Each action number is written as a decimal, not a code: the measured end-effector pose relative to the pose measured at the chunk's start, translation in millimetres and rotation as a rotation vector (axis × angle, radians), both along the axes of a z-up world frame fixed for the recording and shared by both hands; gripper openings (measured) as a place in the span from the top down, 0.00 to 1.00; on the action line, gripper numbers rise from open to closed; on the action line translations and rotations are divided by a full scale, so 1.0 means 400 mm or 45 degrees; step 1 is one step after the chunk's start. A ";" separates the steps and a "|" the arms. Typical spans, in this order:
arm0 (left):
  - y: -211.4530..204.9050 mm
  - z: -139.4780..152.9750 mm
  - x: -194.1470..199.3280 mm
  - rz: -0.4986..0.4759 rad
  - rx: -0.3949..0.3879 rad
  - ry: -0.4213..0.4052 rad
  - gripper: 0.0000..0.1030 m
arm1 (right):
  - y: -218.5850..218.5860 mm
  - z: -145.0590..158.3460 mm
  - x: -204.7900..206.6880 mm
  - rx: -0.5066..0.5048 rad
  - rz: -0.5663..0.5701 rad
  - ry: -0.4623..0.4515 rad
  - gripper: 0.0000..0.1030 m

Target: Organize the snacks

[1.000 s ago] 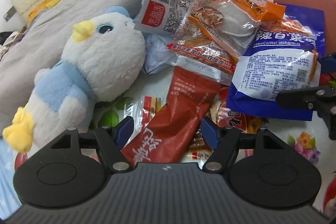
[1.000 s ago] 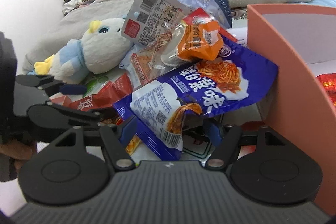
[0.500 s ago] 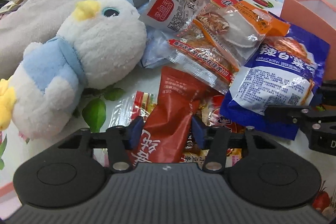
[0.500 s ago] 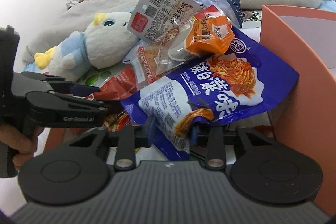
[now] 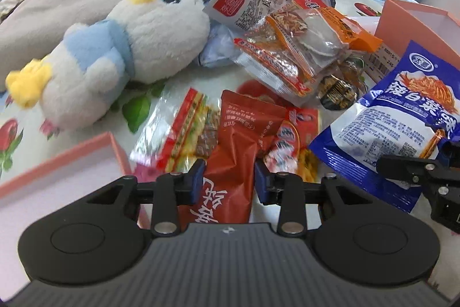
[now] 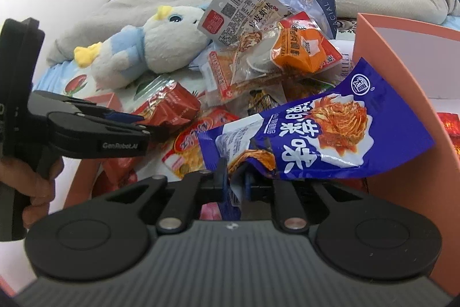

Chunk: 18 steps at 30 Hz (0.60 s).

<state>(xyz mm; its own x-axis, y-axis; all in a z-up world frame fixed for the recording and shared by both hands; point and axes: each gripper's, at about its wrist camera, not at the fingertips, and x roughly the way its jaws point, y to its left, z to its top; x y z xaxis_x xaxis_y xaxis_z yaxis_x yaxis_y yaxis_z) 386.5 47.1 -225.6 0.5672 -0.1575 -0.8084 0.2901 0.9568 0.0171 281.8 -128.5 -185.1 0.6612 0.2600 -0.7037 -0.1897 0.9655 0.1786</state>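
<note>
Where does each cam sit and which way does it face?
Left wrist: on the left gripper, looking forward along its fingers at the red packet they clamp; snack pile and plush toy beyond.
Right wrist: on the right gripper, shut on the blue bag, facing the orange box; the person's hand shows.
Shared: both bags, the toy, each other's gripper.

Lighting: bright, even daylight on my views; fisheye bending at edges; motion blur across the clear packet (image 5: 184, 131).
</note>
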 end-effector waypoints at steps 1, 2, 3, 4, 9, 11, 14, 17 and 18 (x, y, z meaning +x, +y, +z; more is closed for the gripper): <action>0.001 0.002 -0.011 0.020 -0.009 -0.001 0.60 | -0.002 0.002 -0.011 -0.005 0.004 0.000 0.87; 0.004 0.006 -0.022 0.041 -0.028 0.003 0.60 | -0.003 0.004 -0.020 -0.008 0.009 0.002 0.87; 0.006 0.010 -0.033 0.064 -0.048 0.009 0.60 | -0.004 0.006 -0.029 -0.011 0.015 0.004 0.87; 0.004 0.013 -0.045 0.081 -0.057 0.009 0.60 | -0.004 0.008 -0.040 -0.014 0.022 0.007 0.87; 0.002 0.036 -0.113 0.175 -0.130 0.002 0.60 | -0.008 0.018 -0.089 -0.034 0.057 0.016 0.87; -0.002 0.044 -0.138 0.200 -0.140 -0.006 0.60 | -0.009 0.027 -0.108 -0.042 0.071 0.018 0.87; 0.005 0.055 -0.173 0.279 -0.195 -0.005 0.60 | -0.012 0.039 -0.134 -0.057 0.088 0.014 0.87; 0.008 0.063 -0.211 0.340 -0.237 0.000 0.60 | -0.013 0.048 -0.156 -0.075 0.107 0.007 0.87; 0.006 0.066 -0.226 0.356 -0.241 0.001 0.60 | -0.013 0.050 -0.162 -0.080 0.112 0.008 0.87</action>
<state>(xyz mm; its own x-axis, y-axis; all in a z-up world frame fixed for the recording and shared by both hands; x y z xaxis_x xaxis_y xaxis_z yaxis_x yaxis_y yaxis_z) 296.3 49.3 -199.4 0.6091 -0.1429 -0.7801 0.0159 0.9856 -0.1682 217.0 -133.7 -165.2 0.6335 0.2720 -0.7243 -0.2733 0.9545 0.1194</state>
